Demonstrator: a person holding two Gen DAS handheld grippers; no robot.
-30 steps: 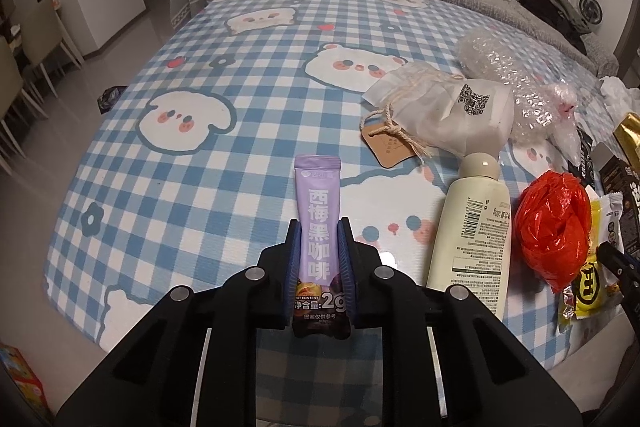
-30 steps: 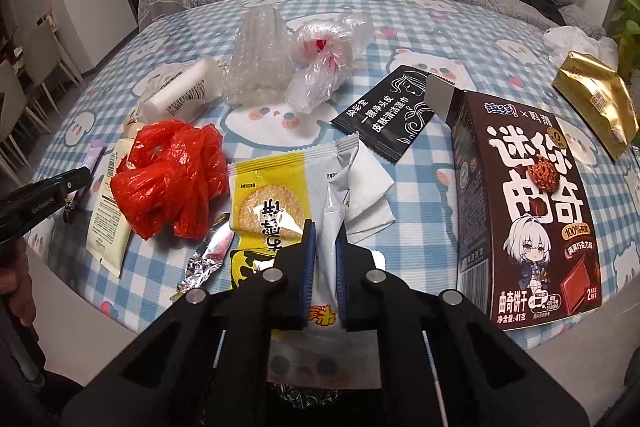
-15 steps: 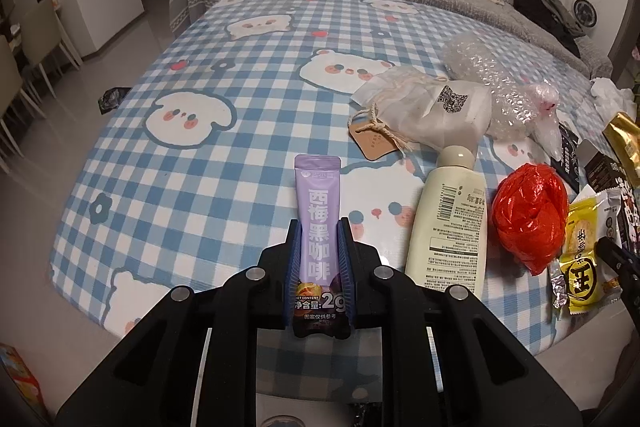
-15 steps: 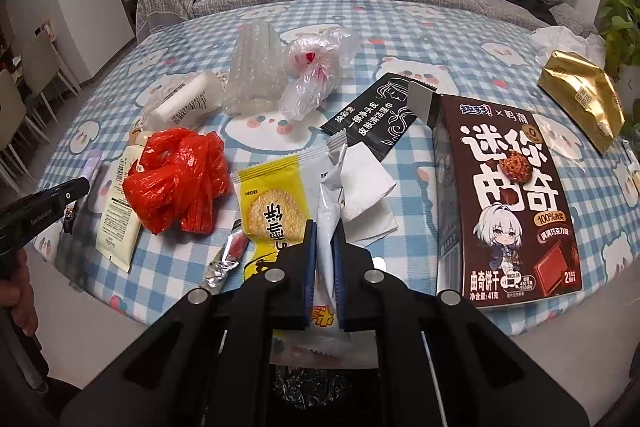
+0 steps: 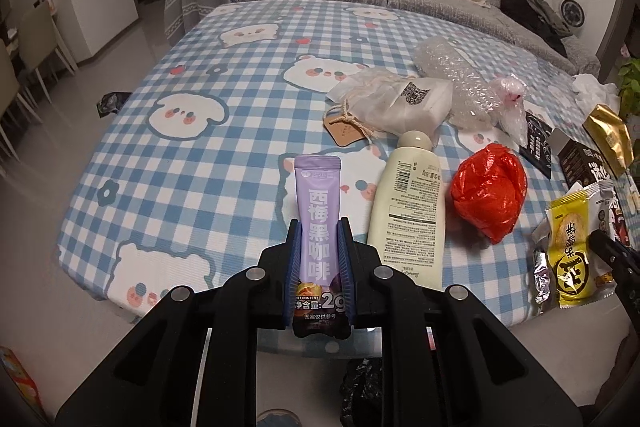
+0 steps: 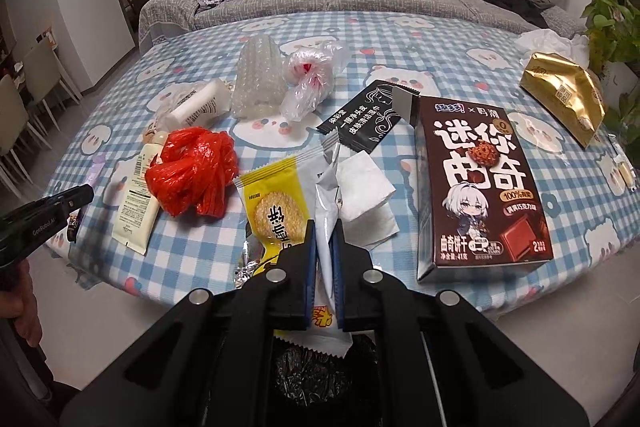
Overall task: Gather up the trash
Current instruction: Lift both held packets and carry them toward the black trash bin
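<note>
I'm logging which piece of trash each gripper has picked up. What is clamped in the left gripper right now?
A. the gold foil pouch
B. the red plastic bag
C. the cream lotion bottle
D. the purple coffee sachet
D: in the left wrist view the left gripper is shut on the purple coffee sachet, which stands upright between its blue pads.

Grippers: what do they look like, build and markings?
Both alike: matte black angular frames with round silver bolts and blue finger pads, seen on the left gripper and the right gripper. The left one's side carries small pale lettering. No cables or sleeves visible.
</note>
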